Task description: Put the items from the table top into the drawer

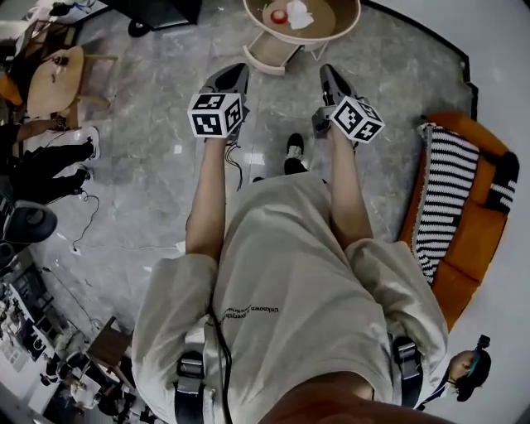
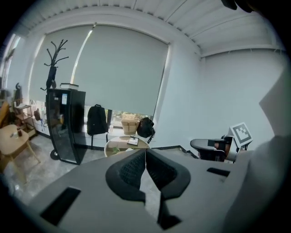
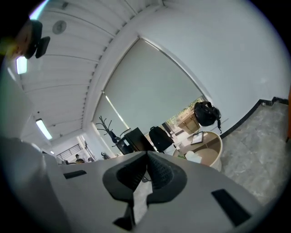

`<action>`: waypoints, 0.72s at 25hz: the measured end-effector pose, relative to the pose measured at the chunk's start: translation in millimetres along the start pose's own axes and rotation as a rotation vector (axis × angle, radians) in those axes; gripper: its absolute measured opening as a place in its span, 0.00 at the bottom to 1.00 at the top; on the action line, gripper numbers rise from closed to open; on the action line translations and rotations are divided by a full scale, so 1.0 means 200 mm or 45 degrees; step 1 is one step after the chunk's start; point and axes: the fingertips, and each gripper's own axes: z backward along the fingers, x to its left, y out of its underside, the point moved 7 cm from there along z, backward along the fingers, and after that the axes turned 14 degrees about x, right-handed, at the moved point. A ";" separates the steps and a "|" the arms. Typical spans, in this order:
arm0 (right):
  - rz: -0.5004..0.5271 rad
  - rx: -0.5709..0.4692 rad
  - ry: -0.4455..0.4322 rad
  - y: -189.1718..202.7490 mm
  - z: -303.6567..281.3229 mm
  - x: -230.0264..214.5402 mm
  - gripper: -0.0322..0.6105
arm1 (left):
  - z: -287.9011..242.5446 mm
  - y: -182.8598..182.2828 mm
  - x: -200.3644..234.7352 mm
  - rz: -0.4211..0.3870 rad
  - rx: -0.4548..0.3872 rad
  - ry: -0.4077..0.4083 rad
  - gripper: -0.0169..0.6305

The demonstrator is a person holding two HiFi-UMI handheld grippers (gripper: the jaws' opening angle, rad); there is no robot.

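Closed fingers (image 2: 132,166), round table (image 2: 119,144) far beyond

In your head view, the top edge cuts off the far side of the round table (image 1: 346,26). The red thing (image 1: 279,15) and the white thing (image 1: 300,14) on it are too small to name. Your torso hides your legs down to one shoe (image 1: 294,146). The dark lens rim clips the orange sofa (image 1: 484,224) at the right. At the left, a person (image 1: 50,166) is cut off above the legs. In the left gripper view, the left gripper (image 2: 145,152) covers the round table's near edge. The flat thing (image 2: 132,141) lying on it is too small to tell.
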 end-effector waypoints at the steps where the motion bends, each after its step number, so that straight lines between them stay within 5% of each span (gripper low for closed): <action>1: -0.006 -0.020 -0.019 -0.05 -0.03 -0.04 0.10 | -0.06 -0.06 -0.01 -0.032 0.003 -0.001 0.06; 10: 0.002 0.053 -0.028 -0.21 -0.08 -0.38 0.10 | -0.38 -0.19 -0.25 -0.116 0.037 -0.006 0.06; 16: 0.012 0.122 0.008 -0.21 -0.19 -0.44 0.10 | -0.44 -0.10 -0.22 0.220 0.020 -0.039 0.06; 18: 0.038 0.152 0.048 -0.21 -0.26 -0.44 0.10 | -0.49 -0.13 -0.18 0.180 0.047 -0.009 0.06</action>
